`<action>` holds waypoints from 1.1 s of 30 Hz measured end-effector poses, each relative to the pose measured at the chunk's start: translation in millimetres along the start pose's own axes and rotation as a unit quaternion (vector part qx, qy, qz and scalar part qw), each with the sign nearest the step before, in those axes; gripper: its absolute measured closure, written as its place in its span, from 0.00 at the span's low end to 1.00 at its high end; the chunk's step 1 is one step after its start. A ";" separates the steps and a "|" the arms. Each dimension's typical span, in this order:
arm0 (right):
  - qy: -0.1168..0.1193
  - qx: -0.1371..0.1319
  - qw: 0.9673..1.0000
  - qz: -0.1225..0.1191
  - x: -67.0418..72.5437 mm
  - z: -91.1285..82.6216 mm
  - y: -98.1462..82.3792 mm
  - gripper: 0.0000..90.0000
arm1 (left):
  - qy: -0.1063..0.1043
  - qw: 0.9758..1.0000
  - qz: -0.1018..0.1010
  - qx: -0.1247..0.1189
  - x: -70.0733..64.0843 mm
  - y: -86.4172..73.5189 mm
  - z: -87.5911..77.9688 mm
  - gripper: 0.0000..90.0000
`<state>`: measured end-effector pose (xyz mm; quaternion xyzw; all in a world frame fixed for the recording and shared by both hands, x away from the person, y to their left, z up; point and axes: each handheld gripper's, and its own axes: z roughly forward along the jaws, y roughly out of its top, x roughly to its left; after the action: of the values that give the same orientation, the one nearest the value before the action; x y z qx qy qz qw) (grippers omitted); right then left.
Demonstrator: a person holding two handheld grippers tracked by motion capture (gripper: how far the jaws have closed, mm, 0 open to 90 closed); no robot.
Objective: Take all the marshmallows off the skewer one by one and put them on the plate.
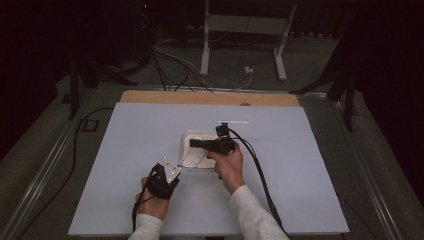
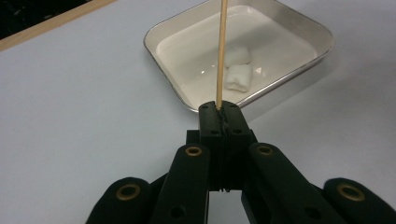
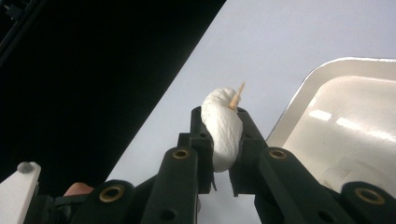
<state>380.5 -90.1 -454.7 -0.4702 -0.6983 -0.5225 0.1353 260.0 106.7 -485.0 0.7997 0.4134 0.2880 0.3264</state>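
On the bench, a white tray near the middle holds two marshmallows. Above it, the right hand-held gripper squeezes a marshmallow already pierced by the skewer clamped in the left hand-held gripper. Best, I judge, to push along the skewer's line, steadily.

We see the tray near the middle of the table, with two marshmallows in it. The left gripper sits just before the tray's near-left corner; the right gripper reaches over the tray.
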 end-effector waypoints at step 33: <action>-0.101 0.072 0.992 -0.035 -25.1 -10.7 18.6 0.69 | 0.016 0.999 -0.038 0.008 20.9 -7.7 -7.4 1.00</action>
<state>405.1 -112.0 -456.2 -0.4847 -0.7602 -0.4254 0.0789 261.2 130.0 -482.3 0.7814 0.4513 0.2842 0.3240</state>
